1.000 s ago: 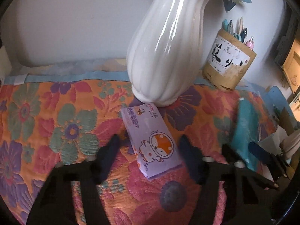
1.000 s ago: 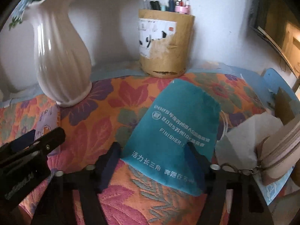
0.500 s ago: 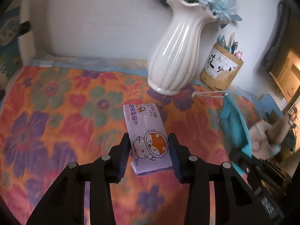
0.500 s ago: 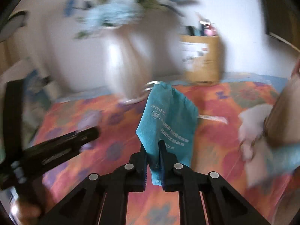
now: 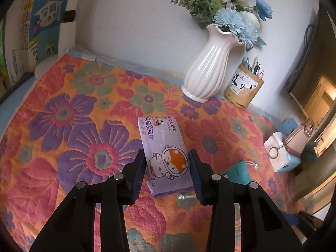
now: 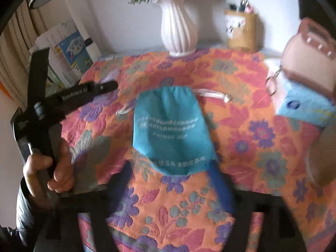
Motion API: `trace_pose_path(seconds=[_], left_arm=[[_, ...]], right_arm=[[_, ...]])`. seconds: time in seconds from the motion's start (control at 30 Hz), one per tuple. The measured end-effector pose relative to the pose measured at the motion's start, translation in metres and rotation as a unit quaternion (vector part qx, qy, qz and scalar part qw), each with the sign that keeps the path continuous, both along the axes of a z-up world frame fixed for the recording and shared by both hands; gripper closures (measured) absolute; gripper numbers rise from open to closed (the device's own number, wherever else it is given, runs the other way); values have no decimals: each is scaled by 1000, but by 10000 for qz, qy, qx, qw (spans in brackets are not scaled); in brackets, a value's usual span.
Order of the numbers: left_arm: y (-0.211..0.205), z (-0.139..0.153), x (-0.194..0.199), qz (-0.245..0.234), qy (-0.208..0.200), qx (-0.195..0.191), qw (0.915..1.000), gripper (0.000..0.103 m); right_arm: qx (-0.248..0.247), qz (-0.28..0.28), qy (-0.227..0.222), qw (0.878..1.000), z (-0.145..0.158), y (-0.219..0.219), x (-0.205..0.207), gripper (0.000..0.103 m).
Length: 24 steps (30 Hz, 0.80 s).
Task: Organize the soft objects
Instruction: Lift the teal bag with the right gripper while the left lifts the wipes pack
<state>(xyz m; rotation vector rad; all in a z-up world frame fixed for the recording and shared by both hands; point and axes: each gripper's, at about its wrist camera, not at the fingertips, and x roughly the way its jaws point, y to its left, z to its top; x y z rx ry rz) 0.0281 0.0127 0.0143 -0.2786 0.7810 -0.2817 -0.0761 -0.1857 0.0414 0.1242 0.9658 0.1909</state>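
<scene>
Fingers of the left gripper (image 5: 167, 169) clamp the sides of the purple wipes pack (image 5: 166, 157), whose far end sticks out ahead of the pads. Right gripper (image 6: 171, 189) jaws have just been opening and stand wide; the teal drawstring bag (image 6: 170, 130) lies on the floral cloth (image 6: 241, 147), its near edge between the blurred fingertips, unpinched.

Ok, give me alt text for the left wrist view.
The left gripper clamps a purple wipes pack above a bright floral cloth. Behind stand a white vase of blue flowers and a pen holder.
</scene>
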Motion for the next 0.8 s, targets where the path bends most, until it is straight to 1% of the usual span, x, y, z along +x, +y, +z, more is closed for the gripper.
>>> trace_pose_path(seconds=[0.03,0.07,0.13,0.23,0.33,0.37,0.4,0.43,0.47,0.5,0.53,0.57,0.63,0.67,0.8], left_arm=[[-1,0,0,-1,-15,-8,10000,66],[-2,0,0,1,-36,13,10000,66],[-2,1,-2,14,-77,77,9999,66],[-5,3,-5,-3,-159,202,9997,66],[-8,3,-5,-58,-209,310,9993,66],[-9,3,-5,-63,-229,345,9991,66],[-10,4,-6,-74,-248,374,9990,66],[-11,4,-6,-80,-262,397,9988,66],[-12,4,-6,-88,-275,431,9987,66],[-13,4,-6,-89,-284,462,9985,66],[-13,4,-6,-93,-296,483,9984,66],[-13,4,-6,-96,-316,500,9982,66],[-14,5,-8,-108,-363,529,9979,65],[-14,5,-8,-118,-371,539,9978,65],[-13,5,-10,-115,-416,530,9977,65]], right_arm=[[-68,-42,-152,9999,5,1,-3,8],[-121,-48,-239,9996,8,4,-4,6],[-129,-10,-149,9998,6,9,6,6],[-187,-18,52,9998,-7,20,31,6],[-306,-308,208,9988,-22,22,49,6],[-331,-401,214,9984,-23,21,52,8],[-334,-419,137,9985,-22,21,51,11],[-312,-400,97,9987,-21,21,51,23],[-399,-452,74,9982,-21,22,50,32],[-479,-514,39,9975,-21,22,48,36],[-498,-546,-3,9973,-20,21,46,46],[-439,-576,-55,9974,-18,19,45,60],[-277,-596,-167,9977,-15,15,40,76],[-229,-600,-190,9978,-14,13,39,81],[-72,-488,-387,9980,-6,14,30,86]])
